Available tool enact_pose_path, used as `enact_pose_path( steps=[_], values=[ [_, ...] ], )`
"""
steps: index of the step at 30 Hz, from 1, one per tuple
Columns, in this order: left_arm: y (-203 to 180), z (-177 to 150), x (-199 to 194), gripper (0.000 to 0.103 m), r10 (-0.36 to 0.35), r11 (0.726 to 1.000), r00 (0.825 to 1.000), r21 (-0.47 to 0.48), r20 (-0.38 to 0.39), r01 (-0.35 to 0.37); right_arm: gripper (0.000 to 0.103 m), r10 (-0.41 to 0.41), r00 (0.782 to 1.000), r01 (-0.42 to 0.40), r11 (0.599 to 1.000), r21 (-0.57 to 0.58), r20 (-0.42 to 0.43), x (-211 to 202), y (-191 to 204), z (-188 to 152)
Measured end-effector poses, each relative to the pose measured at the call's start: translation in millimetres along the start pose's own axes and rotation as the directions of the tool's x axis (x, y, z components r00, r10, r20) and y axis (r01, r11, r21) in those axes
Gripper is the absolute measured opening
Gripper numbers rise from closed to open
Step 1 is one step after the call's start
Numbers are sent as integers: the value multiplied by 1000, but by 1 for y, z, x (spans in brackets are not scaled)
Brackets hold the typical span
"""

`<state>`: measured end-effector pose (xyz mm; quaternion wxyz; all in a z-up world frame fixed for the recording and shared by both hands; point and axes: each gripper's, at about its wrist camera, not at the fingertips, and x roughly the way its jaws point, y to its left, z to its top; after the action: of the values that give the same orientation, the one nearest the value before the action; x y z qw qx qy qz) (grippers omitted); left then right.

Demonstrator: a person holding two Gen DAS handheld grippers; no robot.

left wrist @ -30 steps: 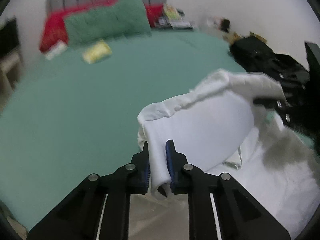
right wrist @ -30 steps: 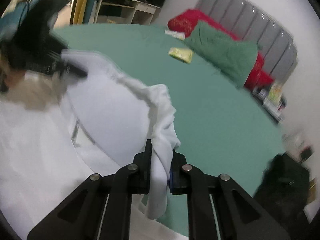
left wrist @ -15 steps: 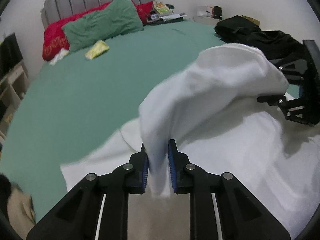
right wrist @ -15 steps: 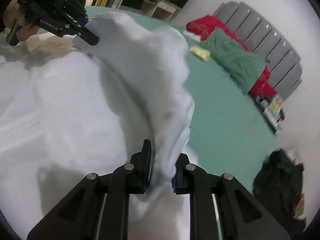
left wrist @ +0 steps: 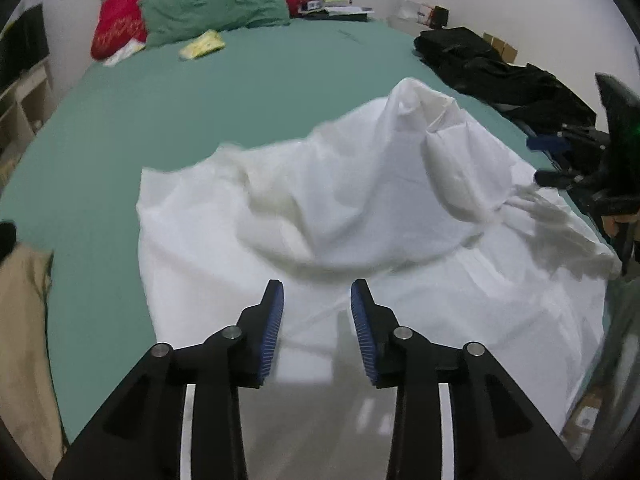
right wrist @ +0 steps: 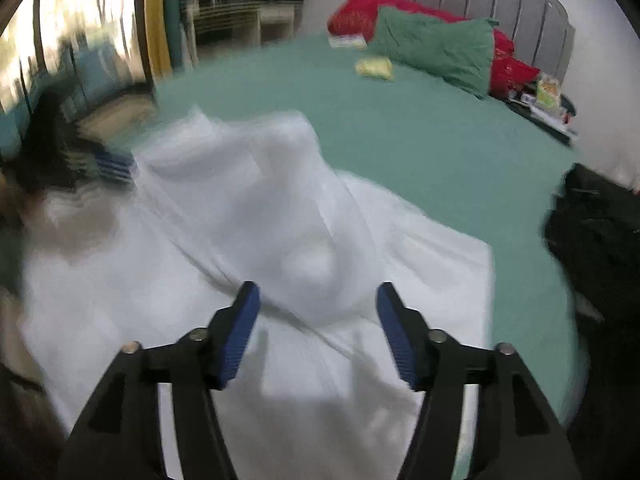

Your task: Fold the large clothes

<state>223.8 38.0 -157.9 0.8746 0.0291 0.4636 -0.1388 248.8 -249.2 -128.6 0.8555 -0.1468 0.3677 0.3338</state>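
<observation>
A large white garment (left wrist: 360, 216) lies on the green bed (left wrist: 240, 92), its upper fold billowed up and dropping onto the lower layer. My left gripper (left wrist: 317, 304) is open and empty just above the garment's near edge. My right gripper (right wrist: 318, 304) is open and empty over the same garment (right wrist: 280, 216), which is blurred in the right wrist view. The right gripper also shows at the right edge of the left wrist view (left wrist: 576, 160). The left gripper shows blurred at the left of the right wrist view (right wrist: 80, 156).
A green pillow (left wrist: 216, 4), a red pillow (left wrist: 116, 28) and a yellow packet (left wrist: 202, 44) lie at the bed's head. Black clothes (left wrist: 492, 68) are piled at the right edge. A beige garment (left wrist: 24, 320) lies at the left. Shelving (right wrist: 236, 20) stands beyond the bed.
Both grippers carried the garment's edge over toward me, then opened and let it go. The fold is now falling onto the lower layer.
</observation>
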Motion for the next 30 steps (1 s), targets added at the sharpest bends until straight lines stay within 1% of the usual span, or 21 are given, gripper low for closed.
enact_pose_path(
  steps=[1,2,6,7,8,9,10,13,14,15,16,18,20,21,23,24,25,26,27,29,30],
  values=[
    [3,-2,0,41,-2,1000,1000,-17,1,2,69,37,999,-37,999,14,21,2,7,5],
    [7,-6,-3,41,-7,999,1000,-43,2,7,69,64,997,-65,997,27,35,9,13,13],
    [16,-11,-12,41,-11,991,999,-132,32,15,69,113,994,-112,984,136,4,67,18,41],
    [18,-10,-13,41,-10,989,999,-146,42,16,64,116,993,-117,979,164,16,78,13,47],
    [20,-7,-15,41,-15,986,998,-165,55,24,32,150,988,-153,971,182,28,86,13,50],
    [23,-3,-16,41,-26,983,998,-180,66,37,11,154,988,-152,971,187,5,93,17,50],
    [23,0,-17,41,-31,981,997,-189,74,44,4,142,990,-135,975,178,-27,95,24,48],
    [21,17,-20,41,-55,973,991,-216,121,80,3,200,977,-196,979,49,-75,85,50,40],
    [19,22,-19,41,-62,971,989,-222,134,91,3,202,972,-203,979,-4,-118,82,60,35],
    [17,29,-17,42,-73,969,987,-224,145,104,4,221,959,-231,972,-38,-178,81,69,27],
    [12,35,-13,43,-83,969,985,-221,148,115,6,239,945,-255,966,-45,-221,81,73,20],
    [1,47,-3,44,-105,971,982,-198,154,135,7,231,933,-257,965,-62,-275,81,78,6],
    [-14,61,9,44,-129,972,979,-176,159,157,9,243,927,-264,964,-36,-285,79,75,-3],
    [-23,69,17,44,-149,970,976,-166,160,176,13,242,928,-258,966,-21,-282,76,73,-4],
    [-36,78,30,45,-158,972,975,-147,156,181,40,243,937,-251,968,-1,-252,66,69,-3],
    [-41,82,41,46,-144,977,981,-137,132,162,47,255,939,-261,965,5,-229,59,70,-3],
    [-44,82,51,46,-131,981,987,-133,94,142,55,268,943,-271,963,15,-198,52,68,1],
    [-47,80,66,46,-119,984,993,-130,25,121,59,274,948,-273,962,32,-159,45,64,6],
    [-49,76,78,46,-116,985,993,-129,-26,112,60,274,954,-269,962,50,-126,41,59,11],
    [-52,64,89,46,-107,990,992,-101,-61,101,61,250,968,-244,961,127,-33,37,44,20],
    [-54,60,88,46,-101,992,994,-81,-49,97,62,227,974,-222,960,171,-11,41,36,21]
  ],
)
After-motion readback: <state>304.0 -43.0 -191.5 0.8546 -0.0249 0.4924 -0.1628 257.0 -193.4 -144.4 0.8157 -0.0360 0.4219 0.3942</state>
